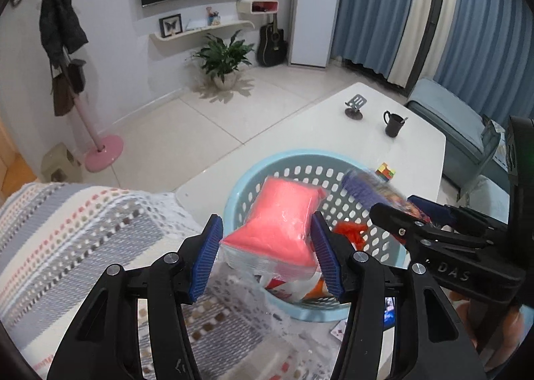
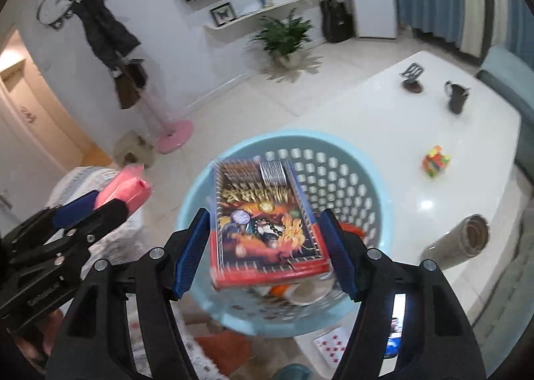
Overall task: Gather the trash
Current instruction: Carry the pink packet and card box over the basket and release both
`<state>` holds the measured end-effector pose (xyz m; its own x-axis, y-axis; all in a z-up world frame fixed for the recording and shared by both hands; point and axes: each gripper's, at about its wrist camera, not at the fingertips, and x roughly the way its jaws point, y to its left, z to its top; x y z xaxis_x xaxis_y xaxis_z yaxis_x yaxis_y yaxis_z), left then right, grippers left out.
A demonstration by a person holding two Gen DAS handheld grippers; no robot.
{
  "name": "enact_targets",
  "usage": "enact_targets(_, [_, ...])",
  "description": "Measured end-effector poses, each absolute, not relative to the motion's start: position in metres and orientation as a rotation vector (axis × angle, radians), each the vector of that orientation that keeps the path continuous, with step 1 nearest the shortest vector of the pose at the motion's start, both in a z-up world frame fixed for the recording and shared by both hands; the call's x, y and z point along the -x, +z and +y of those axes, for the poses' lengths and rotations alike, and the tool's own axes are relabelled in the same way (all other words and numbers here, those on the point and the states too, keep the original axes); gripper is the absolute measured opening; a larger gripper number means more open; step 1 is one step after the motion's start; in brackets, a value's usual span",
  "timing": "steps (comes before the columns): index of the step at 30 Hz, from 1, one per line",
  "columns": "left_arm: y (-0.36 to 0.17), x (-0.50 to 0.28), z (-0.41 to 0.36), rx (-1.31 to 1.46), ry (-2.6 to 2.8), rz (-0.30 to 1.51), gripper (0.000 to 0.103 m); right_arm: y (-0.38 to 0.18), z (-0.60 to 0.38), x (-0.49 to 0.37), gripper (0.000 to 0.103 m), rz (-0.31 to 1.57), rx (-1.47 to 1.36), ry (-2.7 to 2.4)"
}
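Observation:
A light blue perforated basket [image 1: 300, 159] [image 2: 360, 159] stands on the white table with scraps of trash inside. My left gripper [image 1: 265, 255] is shut on a pink plastic packet [image 1: 283, 213] and holds it over the basket's near-left rim. The packet also shows in the right wrist view [image 2: 123, 190]. My right gripper [image 2: 263, 253] holds a red printed snack box [image 2: 267, 223] between its blue pads, over the basket. A gap shows beside the right pad. The box appears blurred in the left wrist view [image 1: 377, 190].
On the white table [image 2: 400, 126] are a dark mug [image 2: 457, 96], a phone stand [image 2: 412, 78], a colourful cube [image 2: 435, 164], a metal flask [image 2: 464, 240], a phone and playing cards [image 2: 330, 345]. A patterned cloth [image 1: 83, 240] lies left. A coat rack [image 1: 83, 106] stands on the floor.

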<state>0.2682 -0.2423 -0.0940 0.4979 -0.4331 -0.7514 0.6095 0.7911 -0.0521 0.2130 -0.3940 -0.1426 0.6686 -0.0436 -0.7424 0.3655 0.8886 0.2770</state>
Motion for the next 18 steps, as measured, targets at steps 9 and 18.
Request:
enact_targets(9, [-0.089, -0.26, -0.239, -0.232, -0.642, 0.828, 0.069, -0.145, -0.396, -0.212, 0.065, 0.828, -0.458, -0.251])
enact_targets(18, [-0.059, -0.238, -0.207, -0.218, -0.6, 0.729, 0.078, -0.116, -0.368, -0.205, 0.065, 0.803, -0.403, -0.216])
